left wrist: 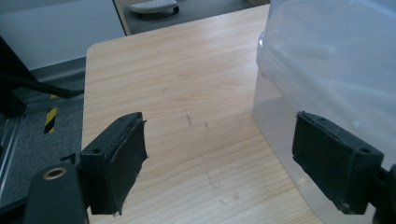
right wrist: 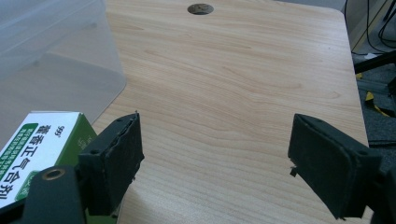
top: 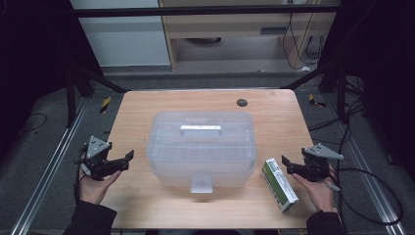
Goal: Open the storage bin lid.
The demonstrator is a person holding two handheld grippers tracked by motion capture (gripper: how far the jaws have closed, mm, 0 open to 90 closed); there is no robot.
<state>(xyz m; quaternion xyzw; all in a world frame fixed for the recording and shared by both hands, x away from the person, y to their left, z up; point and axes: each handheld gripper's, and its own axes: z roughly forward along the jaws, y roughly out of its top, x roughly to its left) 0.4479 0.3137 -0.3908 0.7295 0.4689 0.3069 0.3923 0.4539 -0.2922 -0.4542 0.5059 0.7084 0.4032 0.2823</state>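
Observation:
A clear plastic storage box [top: 201, 146] with a closed lid, top handle and front latch stands in the middle of the wooden table [top: 274, 105]. A green and white carton [top: 279, 184] lies flat to the box's right. My left gripper [top: 128, 160] is held open at the table's left edge, level with the box, nothing between its jaws. In the left gripper view the box wall [left wrist: 327, 70] stands just beyond the right jaw. My right gripper [top: 287, 164] is open beside the carton's far end; the carton [right wrist: 39, 144] sits by its left jaw.
A small dark round grommet [top: 242, 102] is set in the table's far side, also seen as the grommet [right wrist: 201, 9] in the right gripper view. Black frame bars and cables run around the table. Bare wood lies left and right of the box.

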